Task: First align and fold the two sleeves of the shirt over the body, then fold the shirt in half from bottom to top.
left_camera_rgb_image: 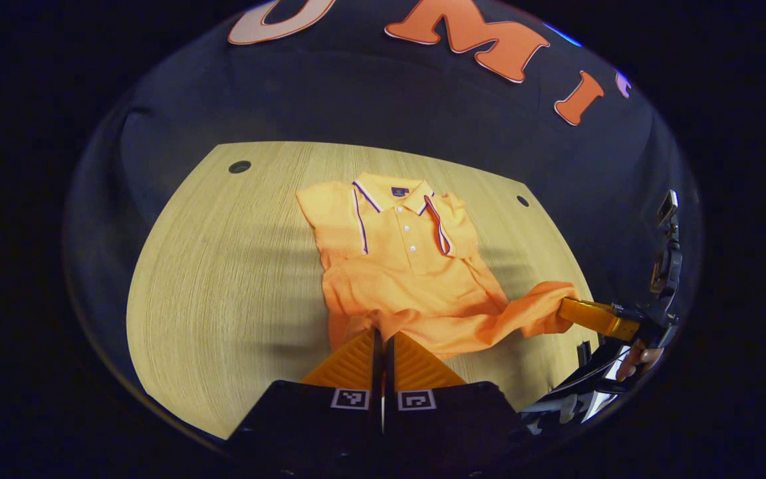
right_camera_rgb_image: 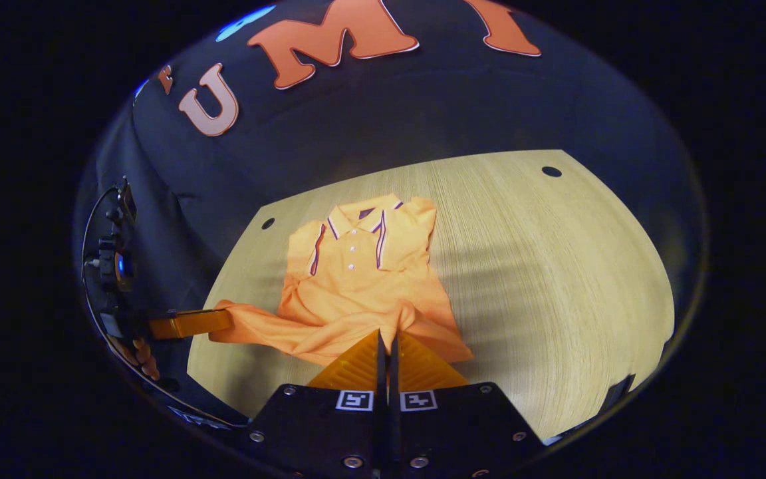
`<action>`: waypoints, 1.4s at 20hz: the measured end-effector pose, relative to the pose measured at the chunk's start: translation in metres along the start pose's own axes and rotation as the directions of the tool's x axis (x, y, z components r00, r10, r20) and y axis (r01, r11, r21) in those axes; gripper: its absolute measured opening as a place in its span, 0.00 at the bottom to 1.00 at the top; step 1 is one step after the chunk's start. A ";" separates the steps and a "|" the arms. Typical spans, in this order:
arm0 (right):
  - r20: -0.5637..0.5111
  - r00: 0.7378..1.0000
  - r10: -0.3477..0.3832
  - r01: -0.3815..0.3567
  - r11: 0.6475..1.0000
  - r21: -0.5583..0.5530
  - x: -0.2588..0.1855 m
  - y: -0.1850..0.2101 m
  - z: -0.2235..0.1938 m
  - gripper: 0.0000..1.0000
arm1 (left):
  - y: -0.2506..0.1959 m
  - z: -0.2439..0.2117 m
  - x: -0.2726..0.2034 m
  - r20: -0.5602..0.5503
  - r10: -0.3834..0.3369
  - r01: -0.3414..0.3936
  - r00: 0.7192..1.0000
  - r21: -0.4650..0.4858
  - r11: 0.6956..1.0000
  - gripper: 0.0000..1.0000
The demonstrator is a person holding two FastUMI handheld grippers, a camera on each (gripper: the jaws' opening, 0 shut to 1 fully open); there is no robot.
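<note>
shirt (left_camera_rgb_image: 403,266): lying collar-away on the table (left_camera_rgb_image: 223,279), sleeves already folded in
left gripper (left_camera_rgb_image: 383,339): fingers clenching one hem corner
right gripper (right_camera_rgb_image: 386,342): pinching the other corner
tip: I'd be lifting both corners level toward the collar (left_camera_rgb_image: 393,193), keeping the hem taut

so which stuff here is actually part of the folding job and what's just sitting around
In the job:
- orange polo shirt, sleeves folded in
- left hand-held gripper, shut on its hem
- right hand-held gripper, shut on its hem

Just there:
- wooden table
- holes in the tabletop
</note>
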State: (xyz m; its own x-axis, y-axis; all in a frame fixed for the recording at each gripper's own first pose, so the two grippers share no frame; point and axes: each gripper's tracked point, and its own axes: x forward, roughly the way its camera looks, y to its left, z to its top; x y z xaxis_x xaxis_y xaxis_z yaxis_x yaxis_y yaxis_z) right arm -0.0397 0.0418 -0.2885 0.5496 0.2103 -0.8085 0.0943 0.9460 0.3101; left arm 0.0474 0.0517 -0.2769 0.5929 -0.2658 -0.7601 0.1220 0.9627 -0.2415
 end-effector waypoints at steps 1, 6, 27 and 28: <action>0.006 1.000 -0.004 0.004 1.000 -0.014 0.003 0.000 0.009 0.01 | -0.001 0.011 0.003 0.010 -0.002 0.002 1.000 0.006 1.000 0.01; 0.026 0.999 -0.023 0.025 0.997 -0.072 0.030 0.002 0.059 0.01 | 0.007 0.065 0.026 0.042 -0.008 0.007 0.999 0.027 1.000 0.01; 0.024 0.979 -0.202 0.203 0.979 -0.013 0.204 -0.026 0.181 0.50 | 0.101 0.200 0.193 0.047 0.065 -0.060 0.997 -0.100 0.993 0.98; 0.063 0.976 -0.207 0.209 0.978 -0.023 0.198 -0.027 0.190 0.59 | 0.104 0.203 0.186 0.071 0.084 -0.077 0.994 -0.100 0.992 0.96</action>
State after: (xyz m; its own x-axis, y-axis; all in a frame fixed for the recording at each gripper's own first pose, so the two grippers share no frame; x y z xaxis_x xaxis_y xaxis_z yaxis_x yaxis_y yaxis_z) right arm 0.2246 0.0106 -0.3623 0.5692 -0.0064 -0.8221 0.1877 0.9746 0.1223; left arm 0.3322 0.1130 -0.3210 0.6561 -0.1799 -0.7329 -0.0038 0.9704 -0.2416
